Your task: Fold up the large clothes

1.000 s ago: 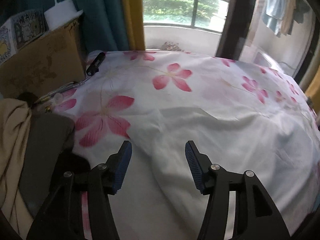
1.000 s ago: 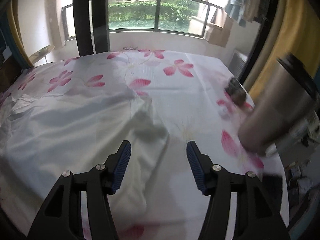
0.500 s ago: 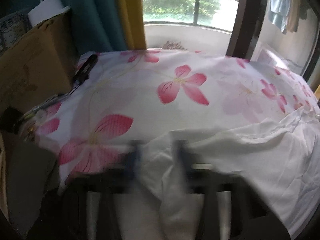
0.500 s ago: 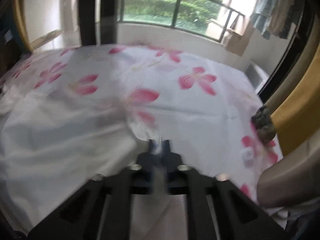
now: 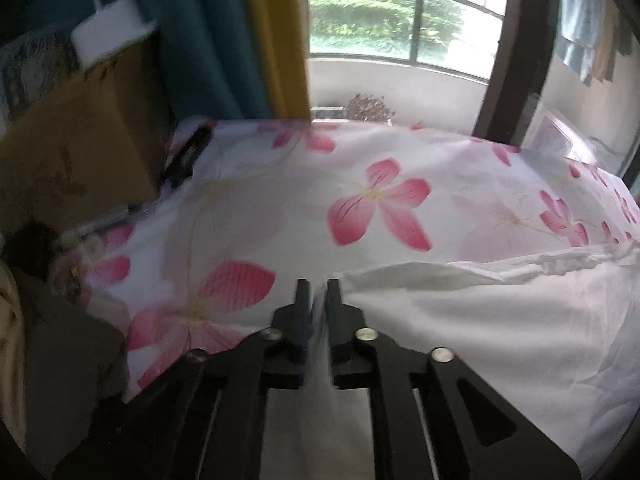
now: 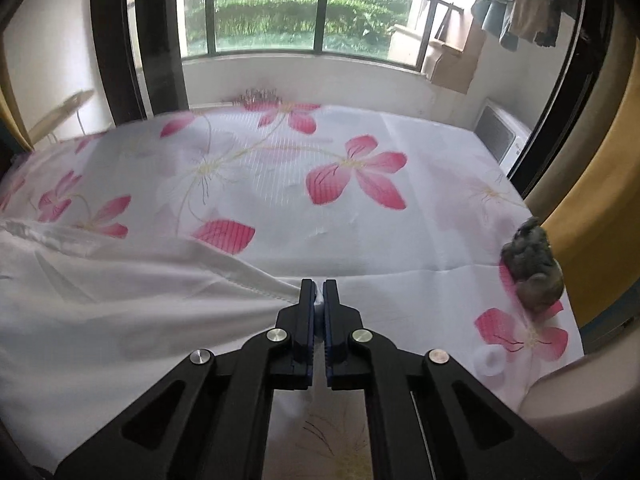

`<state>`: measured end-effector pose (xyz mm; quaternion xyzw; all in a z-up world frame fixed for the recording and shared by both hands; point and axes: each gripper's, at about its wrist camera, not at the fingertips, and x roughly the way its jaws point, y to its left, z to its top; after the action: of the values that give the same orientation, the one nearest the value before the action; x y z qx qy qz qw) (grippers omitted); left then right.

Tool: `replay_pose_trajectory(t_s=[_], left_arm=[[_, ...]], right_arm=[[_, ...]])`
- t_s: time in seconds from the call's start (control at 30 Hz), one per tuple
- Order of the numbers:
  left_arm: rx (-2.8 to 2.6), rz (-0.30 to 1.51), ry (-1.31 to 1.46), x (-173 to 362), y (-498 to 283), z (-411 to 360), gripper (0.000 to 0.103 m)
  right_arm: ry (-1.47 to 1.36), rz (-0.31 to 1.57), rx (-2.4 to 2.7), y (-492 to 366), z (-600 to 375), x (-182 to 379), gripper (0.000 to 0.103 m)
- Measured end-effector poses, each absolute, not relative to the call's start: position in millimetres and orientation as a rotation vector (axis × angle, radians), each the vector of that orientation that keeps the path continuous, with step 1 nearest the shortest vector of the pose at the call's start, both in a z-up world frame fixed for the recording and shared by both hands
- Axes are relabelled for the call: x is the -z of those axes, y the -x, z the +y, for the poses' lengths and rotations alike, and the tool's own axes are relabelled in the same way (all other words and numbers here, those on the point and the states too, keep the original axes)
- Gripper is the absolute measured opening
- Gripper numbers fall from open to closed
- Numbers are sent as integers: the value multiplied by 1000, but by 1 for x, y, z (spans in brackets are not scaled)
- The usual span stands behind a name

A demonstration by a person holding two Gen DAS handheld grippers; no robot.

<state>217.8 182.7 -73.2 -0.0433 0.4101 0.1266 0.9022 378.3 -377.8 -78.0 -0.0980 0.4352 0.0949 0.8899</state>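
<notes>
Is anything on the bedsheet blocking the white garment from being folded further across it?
Nothing visible lies ahead of the white garment. A grey lump sits at the floral bedsheet's right edge, beside the path.

You have soft daylight coming through the window [image 6: 264,12], leaving the floral sheet [image 6: 360,220] bright and evenly lit. Your left view is smeared by motion blur; both views bend and darken toward the fisheye edges.

You're working in a home bedroom: a bed under a pink-flowered sheet [image 6: 360,216] fills the floor, teal and yellow curtains [image 5: 240,40] hang beside it, and laundry [image 6: 516,4] dries on the railed balcony [image 6: 320,12] beyond.
</notes>
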Motion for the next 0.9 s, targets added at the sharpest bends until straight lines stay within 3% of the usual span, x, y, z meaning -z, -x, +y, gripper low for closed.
replay_pose_trajectory(t_s=[0.03,0.07,0.17,0.23,0.33,0.6,0.9], left_arm=[[-256,835,76,68,-218,179,36],[-245,818,65,62,-218,175,42],[-191,772,38,45,-218,158,46],[-123,758,26,38,-221,144,46],[37,804,-38,41,-232,107,46],[180,973,-211,87,-277,41,46],[146,977,-183,95,-306,52,47]], right_arm=[[219,905,-186,-378,-376,77,4],[229,904,-178,-377,-375,76,5],[262,870,-156,-369,-372,62,17],[286,825,-157,-360,-366,47,44],[330,759,-214,-347,-343,28,69],[520,790,-508,-342,-241,48,69],[674,810,-662,-347,-189,76,70]])
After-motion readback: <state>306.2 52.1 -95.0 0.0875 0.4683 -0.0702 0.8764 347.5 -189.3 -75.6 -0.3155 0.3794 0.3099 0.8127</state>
